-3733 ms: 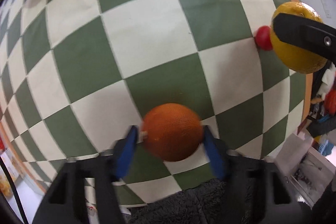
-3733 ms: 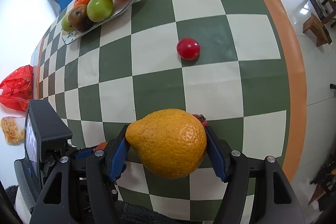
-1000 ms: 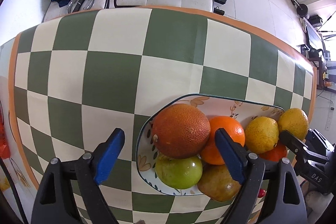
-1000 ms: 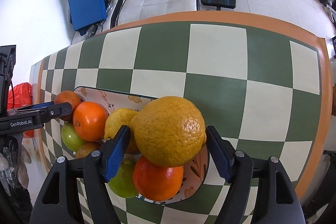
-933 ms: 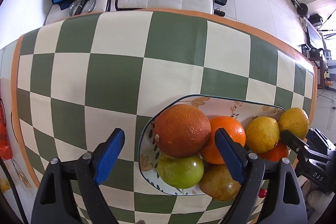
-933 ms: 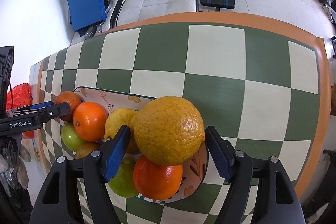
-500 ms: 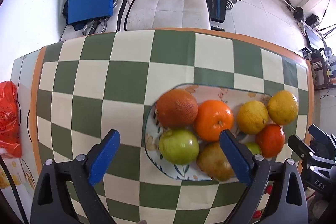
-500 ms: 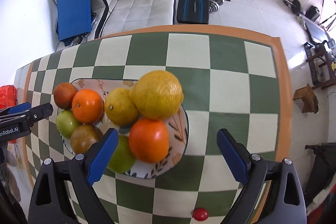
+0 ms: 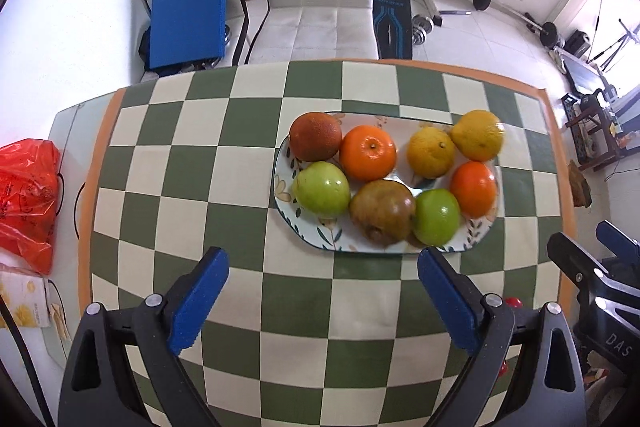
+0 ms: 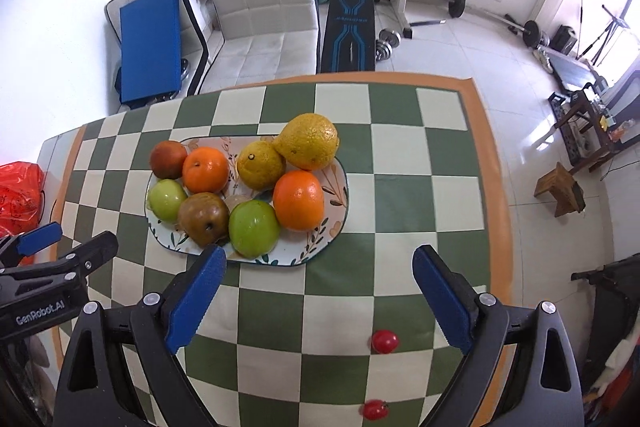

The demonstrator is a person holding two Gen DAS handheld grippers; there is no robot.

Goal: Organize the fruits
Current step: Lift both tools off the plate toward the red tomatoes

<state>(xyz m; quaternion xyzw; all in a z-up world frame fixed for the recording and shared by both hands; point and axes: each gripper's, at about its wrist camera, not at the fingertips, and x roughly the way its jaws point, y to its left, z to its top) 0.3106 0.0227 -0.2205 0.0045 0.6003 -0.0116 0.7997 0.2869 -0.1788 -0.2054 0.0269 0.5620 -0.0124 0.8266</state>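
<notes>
A flowered oval plate (image 9: pixel 283 195) (image 10: pixel 337 183) on the green-checked table holds several fruits. Among them are a dark red orange (image 9: pixel 315 142) (image 10: pixel 168 159) at the plate's left end and a big yellow citrus (image 9: pixel 478 135) (image 10: pixel 310 141) at its far right. My left gripper (image 9: pixel 321 255) hangs open and empty, above and in front of the plate. Likewise open and empty, my right gripper (image 10: pixel 318 251) is held above the plate's near edge. Two small red tomatoes (image 10: pixel 385 341) (image 10: pixel 375 409) lie on the table near the right gripper.
A red plastic bag (image 9: pixel 24 195) sits off the table's left end. Beyond the far edge stand a white chair (image 9: pixel 320 19) and a weight bench (image 10: pixel 350 39). The table's orange border (image 10: pixel 496 211) marks its right side, with a wooden stool (image 10: pixel 560 193) on the floor beyond.
Both grippers carried their fruit to the plate, let go and opened wide. They have since pulled back and up, so the whole plate and table now show.
</notes>
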